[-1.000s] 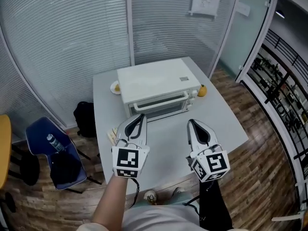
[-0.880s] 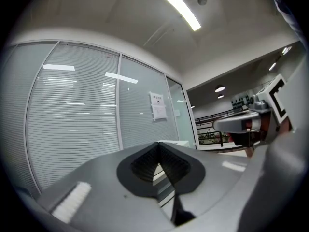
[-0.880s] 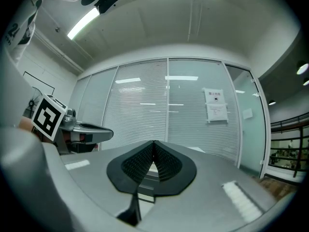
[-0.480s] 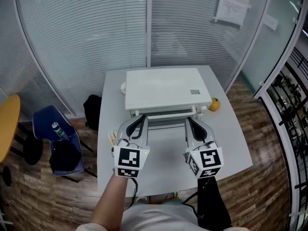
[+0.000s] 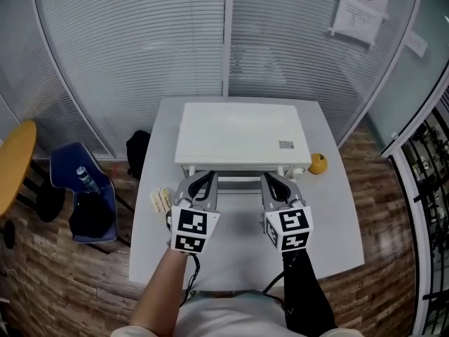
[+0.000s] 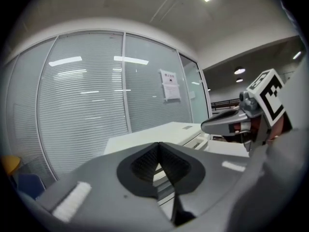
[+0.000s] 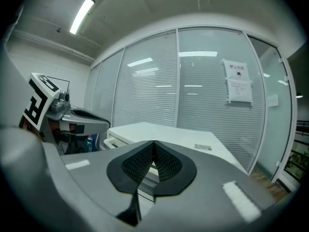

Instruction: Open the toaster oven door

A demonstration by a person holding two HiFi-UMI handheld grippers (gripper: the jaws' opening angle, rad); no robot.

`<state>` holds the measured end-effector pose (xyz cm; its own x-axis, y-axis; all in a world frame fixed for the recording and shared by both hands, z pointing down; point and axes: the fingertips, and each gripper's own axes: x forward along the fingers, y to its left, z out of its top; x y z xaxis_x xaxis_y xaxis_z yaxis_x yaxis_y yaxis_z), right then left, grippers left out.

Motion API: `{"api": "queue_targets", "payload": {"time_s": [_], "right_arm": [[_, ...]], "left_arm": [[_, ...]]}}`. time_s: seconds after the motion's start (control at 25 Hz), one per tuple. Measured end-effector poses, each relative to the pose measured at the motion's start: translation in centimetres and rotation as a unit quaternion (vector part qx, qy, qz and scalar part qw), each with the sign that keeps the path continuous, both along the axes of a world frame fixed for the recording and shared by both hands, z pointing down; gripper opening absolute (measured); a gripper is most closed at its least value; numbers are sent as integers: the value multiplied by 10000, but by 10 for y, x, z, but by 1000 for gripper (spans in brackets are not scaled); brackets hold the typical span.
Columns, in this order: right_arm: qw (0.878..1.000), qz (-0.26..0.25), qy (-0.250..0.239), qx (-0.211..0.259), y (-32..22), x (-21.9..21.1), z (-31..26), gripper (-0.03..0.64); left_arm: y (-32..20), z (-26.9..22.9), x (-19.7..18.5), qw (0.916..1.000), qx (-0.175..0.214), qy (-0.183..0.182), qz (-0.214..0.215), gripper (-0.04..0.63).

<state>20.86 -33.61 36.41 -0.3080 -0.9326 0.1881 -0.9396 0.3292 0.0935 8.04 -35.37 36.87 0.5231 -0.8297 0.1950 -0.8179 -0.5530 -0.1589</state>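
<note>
The head view looks from high up, steeply down onto the bench [image 5: 337, 209]. The toaster oven [image 5: 242, 135] is in the middle, and the left gripper [image 5: 203, 177] and right gripper [image 5: 275, 180] are low in the picture. The left gripper view sits low, very close behind its own fingers [image 6: 96, 182], and faces the toaster oven and the glass wall [image 5: 140, 41]. The right gripper shows at its right. The right gripper view faces the same way, with the left gripper at its left. All three views share the toaster oven and the paper notice [image 5: 360, 10].
</note>
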Motion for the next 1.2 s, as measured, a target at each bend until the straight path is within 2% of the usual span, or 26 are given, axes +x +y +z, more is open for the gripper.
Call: {"api": "queue_targets", "payload": {"time_s": [0.52, 0.88, 1.2], "right_arm": [[9946, -158, 526, -886, -36, -3, 54, 2], [9884, 9, 402, -1467, -50, 8, 63, 2], [9868, 54, 266, -1594, -40, 10, 67, 2]], "left_arm": [[-36, 60, 1, 9939, -836, -628, -352, 55], [-48, 64, 5, 9924, -993, -599, -407, 55], [-41, 69, 0, 9911, -1115, -531, -488, 55]]}}
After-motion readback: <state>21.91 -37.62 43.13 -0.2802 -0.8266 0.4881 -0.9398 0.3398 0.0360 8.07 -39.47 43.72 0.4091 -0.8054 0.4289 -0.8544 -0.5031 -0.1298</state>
